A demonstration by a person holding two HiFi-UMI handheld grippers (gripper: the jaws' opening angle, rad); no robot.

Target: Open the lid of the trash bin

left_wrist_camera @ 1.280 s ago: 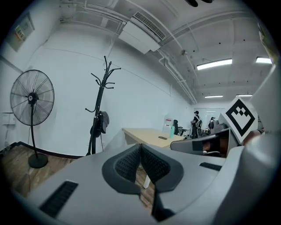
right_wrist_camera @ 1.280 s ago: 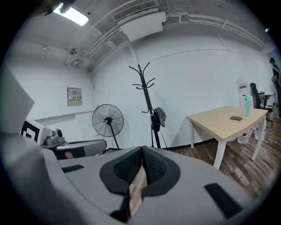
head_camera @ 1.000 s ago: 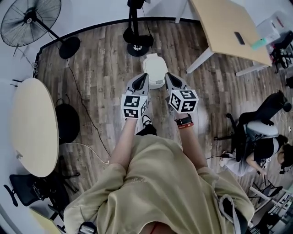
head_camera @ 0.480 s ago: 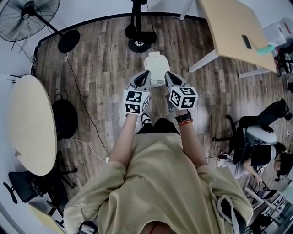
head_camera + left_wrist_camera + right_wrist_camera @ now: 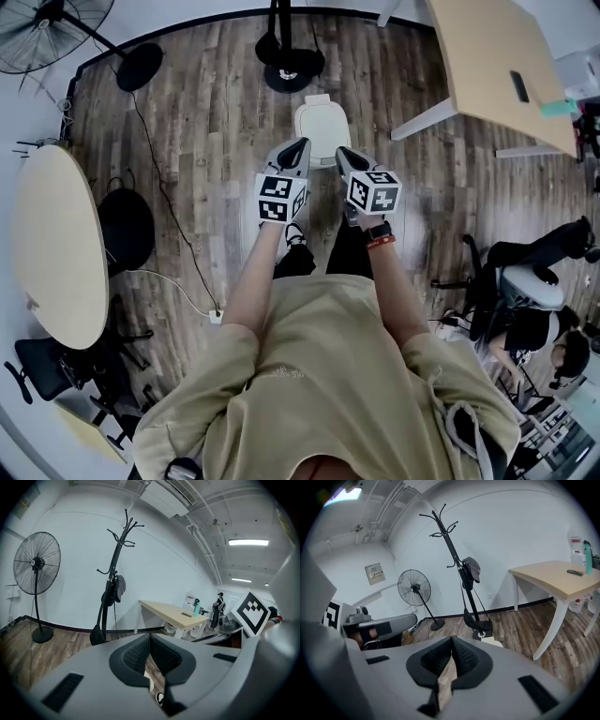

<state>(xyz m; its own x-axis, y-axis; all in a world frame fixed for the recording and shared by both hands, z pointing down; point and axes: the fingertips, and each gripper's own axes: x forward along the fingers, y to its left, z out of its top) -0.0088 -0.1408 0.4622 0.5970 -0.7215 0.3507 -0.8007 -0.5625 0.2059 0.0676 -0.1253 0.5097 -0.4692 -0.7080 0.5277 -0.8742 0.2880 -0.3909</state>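
Person standing on wood floor point(image 5: 206, 131), seen from above. White trash bin point(image 5: 321, 131) on floor just ahead of feet, near coat stand base point(image 5: 291, 61). Lid point(image 5: 322, 122) down flat. Left gripper point(image 5: 298, 148) and right gripper point(image 5: 344, 154) side by side, raised above bin's near edge, no contact. Both claws closed tip to tip, holding nothing. Task judged not begun: lid untouched. Left to do: reach down, catch lid edge, lift.

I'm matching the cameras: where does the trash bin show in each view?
Head view: trash bin, upper centre, just below the coat stand's base.
Left gripper view: probably the white sliver seen through the left tongs' gap.
Right gripper view: centre, peeking over the right tongs.
Shared landmark: the coat stand.
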